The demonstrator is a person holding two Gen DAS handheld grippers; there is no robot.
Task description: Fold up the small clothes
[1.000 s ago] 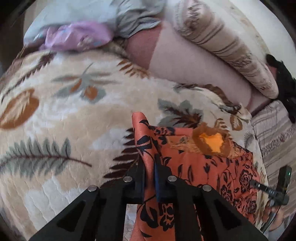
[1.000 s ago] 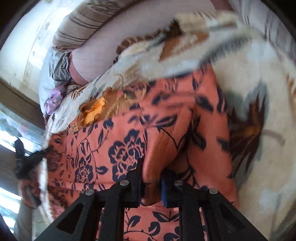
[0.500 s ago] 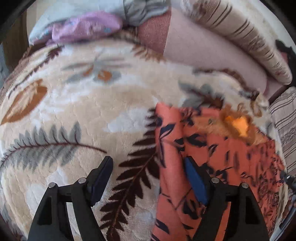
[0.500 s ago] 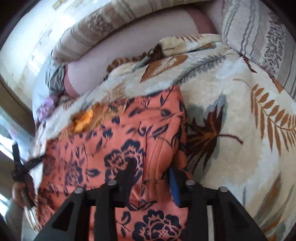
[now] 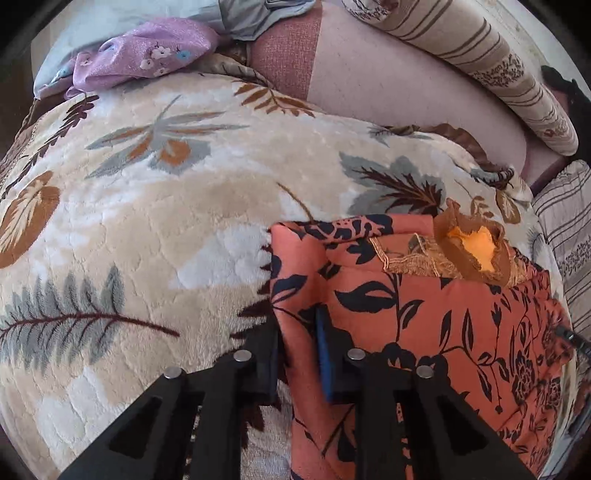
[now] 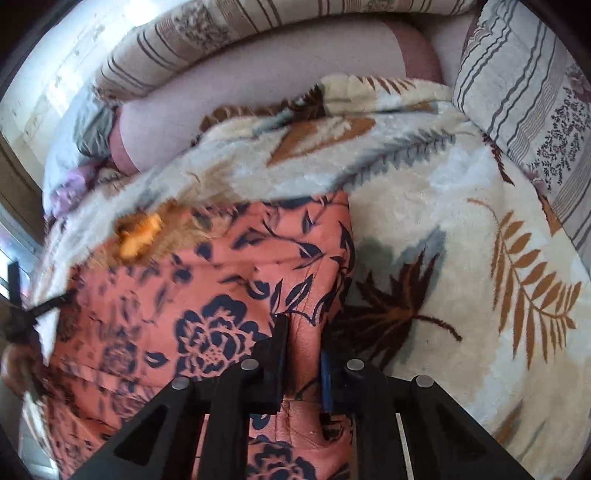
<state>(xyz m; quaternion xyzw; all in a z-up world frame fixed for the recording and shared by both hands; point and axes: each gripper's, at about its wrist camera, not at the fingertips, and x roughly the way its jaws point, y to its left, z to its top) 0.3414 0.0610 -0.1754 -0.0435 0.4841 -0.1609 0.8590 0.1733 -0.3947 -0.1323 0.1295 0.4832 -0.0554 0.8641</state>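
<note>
An orange garment with dark blue flowers [image 5: 424, 314] lies on a cream leaf-patterned blanket [image 5: 166, 221]; its brown lace collar with a yellow lining [image 5: 472, 251] points away from me. My left gripper [image 5: 298, 354] is shut on the garment's left edge. In the right wrist view the same garment [image 6: 207, 314] lies low on the blanket [image 6: 461, 240]. My right gripper [image 6: 303, 354] is shut on its right edge fold. The left gripper shows at that view's far left [image 6: 22, 314].
A pink bolster [image 5: 388, 85] and a striped cushion [image 5: 498, 74] lie at the back. A purple cloth [image 5: 147, 55] and grey clothes [image 5: 251, 14] are piled at the back left. Another striped pillow [image 6: 535, 92] stands on the right.
Half a second ago my left jaws were wide open and the right ones part open beside the garment's edges; now both have closed on the edges.
</note>
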